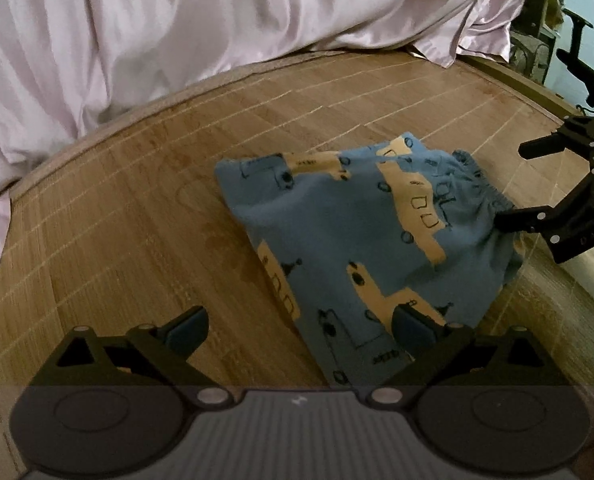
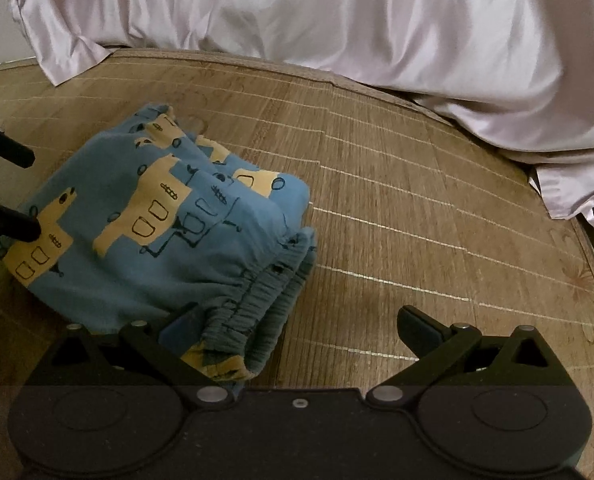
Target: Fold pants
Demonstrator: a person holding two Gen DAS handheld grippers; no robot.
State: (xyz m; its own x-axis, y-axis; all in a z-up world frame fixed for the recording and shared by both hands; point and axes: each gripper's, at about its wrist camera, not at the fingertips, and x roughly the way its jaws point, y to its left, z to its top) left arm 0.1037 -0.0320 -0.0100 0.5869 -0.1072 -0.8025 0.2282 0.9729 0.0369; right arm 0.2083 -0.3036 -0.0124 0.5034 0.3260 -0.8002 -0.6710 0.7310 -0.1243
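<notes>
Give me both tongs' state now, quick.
Left tongs: open, holding nothing; one finger rests over the folded pants.
Right tongs: open, holding nothing; the pants' waistband lies between the fingers, ungripped.

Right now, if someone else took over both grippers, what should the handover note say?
Left gripper: open, holding nothing, at the near edge of the pants.
Right gripper: open, nothing clamped, one finger by the elastic waistband.
Pants: a compact folded bundle on the bamboo mat, with the pale satin bedding behind it.
Done: the folds appear made and both grippers are free of the cloth.
Left: perhaps square up the loose waistband edge, then withdraw.
</notes>
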